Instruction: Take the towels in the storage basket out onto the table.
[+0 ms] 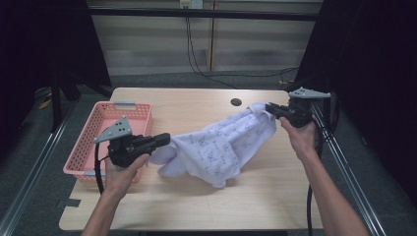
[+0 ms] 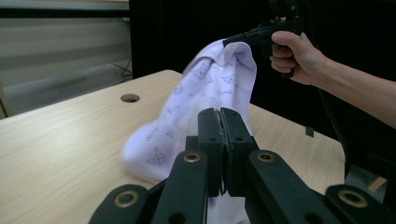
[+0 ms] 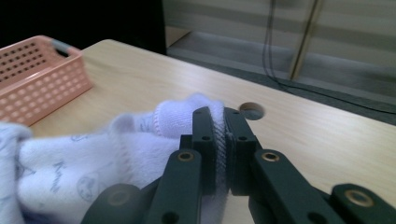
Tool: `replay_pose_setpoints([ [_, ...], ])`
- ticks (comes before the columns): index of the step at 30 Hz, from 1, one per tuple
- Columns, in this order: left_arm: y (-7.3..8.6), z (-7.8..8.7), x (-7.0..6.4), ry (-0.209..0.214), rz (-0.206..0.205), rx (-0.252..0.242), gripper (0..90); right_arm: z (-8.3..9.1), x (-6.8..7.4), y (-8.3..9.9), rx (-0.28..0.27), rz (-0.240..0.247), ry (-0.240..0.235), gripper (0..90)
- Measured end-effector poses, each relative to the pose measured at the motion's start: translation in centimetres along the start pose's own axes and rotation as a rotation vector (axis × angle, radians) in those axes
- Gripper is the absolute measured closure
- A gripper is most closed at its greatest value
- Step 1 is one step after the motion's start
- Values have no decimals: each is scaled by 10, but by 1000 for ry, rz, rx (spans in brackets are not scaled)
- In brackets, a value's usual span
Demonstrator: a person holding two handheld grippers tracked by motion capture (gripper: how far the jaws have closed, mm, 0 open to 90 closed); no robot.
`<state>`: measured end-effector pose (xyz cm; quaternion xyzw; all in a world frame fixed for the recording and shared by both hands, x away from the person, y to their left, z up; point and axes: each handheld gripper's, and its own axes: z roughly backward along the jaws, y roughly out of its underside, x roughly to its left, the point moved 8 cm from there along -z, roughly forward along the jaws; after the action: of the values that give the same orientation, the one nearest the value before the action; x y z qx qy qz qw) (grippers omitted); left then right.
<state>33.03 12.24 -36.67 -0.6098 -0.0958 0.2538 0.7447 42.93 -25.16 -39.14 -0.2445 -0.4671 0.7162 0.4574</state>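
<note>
From above, you hold two grippers over one wooden table (image 1: 196,196) bearing one pink basket (image 1: 105,118) and one pale lilac printed towel (image 1: 221,145). Your left gripper (image 2: 220,116) view shows its jaws pinching the towel's low end. Your right gripper (image 3: 219,116) view shows its jaws clamping the towel's ribbed edge, lifted.

This looks like a lab recording station. A plain wooden worktop (image 1: 147,206) stands enclosed by black curtains (image 1: 373,73) on both sides, metal frame rails (image 1: 29,182) run beside the worktop, and cables (image 1: 196,59) hang down the bare wall panels behind it.
</note>
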Motion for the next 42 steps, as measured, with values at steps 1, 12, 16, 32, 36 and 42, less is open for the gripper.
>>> replay_pose_setpoints([
  [1,-4,3,1,0,5,-14,883,1,-5,-3,-6,-10,4,849],
  [12,9,3,-4,-2,17,32,852,-6,-50,-12,35,7,89,623],
  [16,41,-15,6,-34,50,120,696,-12,-45,16,59,10,81,500],
  [32,149,-72,7,21,68,473,638,-1,57,101,120,53,-184,478],
  [36,171,-86,3,60,68,579,900,3,82,119,155,70,-246,465],
  [42,172,-104,-12,84,67,596,900,13,115,146,209,86,-338,477],
])
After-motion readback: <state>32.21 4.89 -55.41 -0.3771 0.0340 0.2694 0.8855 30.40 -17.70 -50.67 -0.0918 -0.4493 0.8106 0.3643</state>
